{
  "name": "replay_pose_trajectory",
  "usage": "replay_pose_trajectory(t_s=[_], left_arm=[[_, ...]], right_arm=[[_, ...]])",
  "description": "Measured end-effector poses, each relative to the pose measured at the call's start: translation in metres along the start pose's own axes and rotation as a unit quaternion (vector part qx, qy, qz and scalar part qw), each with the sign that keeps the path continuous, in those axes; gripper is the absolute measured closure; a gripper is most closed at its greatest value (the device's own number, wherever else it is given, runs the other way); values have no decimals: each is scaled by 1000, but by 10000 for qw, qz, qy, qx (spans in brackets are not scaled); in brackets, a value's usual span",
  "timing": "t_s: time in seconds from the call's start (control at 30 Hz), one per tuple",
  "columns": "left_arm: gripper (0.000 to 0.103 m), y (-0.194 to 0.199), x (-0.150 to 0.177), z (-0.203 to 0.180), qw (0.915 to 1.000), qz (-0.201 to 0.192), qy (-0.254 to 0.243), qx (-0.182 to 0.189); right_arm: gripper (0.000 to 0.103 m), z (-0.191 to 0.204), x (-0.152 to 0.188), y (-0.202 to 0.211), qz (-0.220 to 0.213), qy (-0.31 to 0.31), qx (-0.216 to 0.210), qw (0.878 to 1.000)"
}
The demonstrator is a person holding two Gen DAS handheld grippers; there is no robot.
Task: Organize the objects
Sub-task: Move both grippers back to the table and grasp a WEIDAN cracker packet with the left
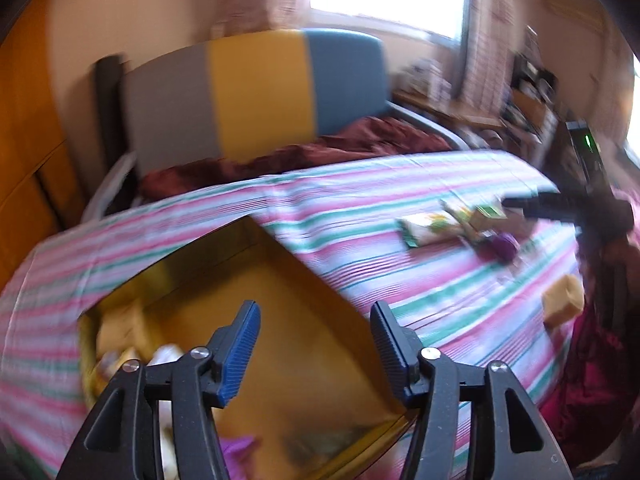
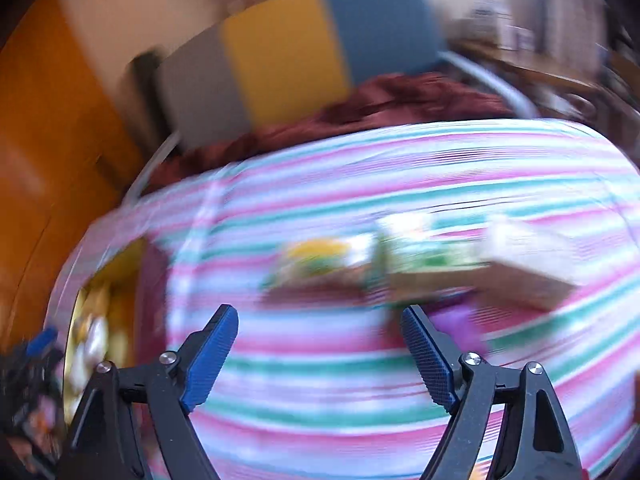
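Both tools (image 1: 316,344) (image 2: 320,348) empty (boxes (image 2: 360,264) beyond)

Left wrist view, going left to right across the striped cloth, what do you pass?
Yellow box with small items in its left end → white and green packet → purple item → yellow block near the right edge. The green carton by the packet overlaps it, so I leave it out.
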State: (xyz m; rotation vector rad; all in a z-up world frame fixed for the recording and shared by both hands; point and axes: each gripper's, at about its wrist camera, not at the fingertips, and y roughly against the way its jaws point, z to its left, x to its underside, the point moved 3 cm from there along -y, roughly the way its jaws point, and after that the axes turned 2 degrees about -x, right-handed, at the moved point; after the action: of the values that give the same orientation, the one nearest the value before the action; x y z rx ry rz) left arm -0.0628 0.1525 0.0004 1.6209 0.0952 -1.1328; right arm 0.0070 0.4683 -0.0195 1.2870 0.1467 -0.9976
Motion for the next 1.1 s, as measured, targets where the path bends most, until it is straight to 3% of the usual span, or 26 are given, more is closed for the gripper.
replay_pose_trajectory(t_s=[0.1, 0.27, 0.43, 0.57, 0.9, 1.1], left_arm=[[44, -19, -19, -29, 9989, 85, -425, 197], [44, -63, -44, -77, 9907, 385, -1179, 568], [43, -113, -62, -114, 9797, 782, -1659, 804], [34, -144, -75, -131, 9724, 971, -1915, 914], [34, -206, -79, -167, 9400, 1375, -2898, 1163], [33, -223, -82, -165, 9434, 1515, -2639, 1320]], right_arm=[[18, -40, -5, 7, -289, -686, 3, 9972], [17, -76, -9, 6, -235, -1512, -82, 9882], [15, -85, -7, 4, -110, -1766, -211, 9840], [15, -85, -3, -1, 4, -1845, -312, 9823], [15, -90, -1, -6, 152, -2026, -547, 9776], [14, -92, -2, -6, 131, -2060, -562, 9768]])
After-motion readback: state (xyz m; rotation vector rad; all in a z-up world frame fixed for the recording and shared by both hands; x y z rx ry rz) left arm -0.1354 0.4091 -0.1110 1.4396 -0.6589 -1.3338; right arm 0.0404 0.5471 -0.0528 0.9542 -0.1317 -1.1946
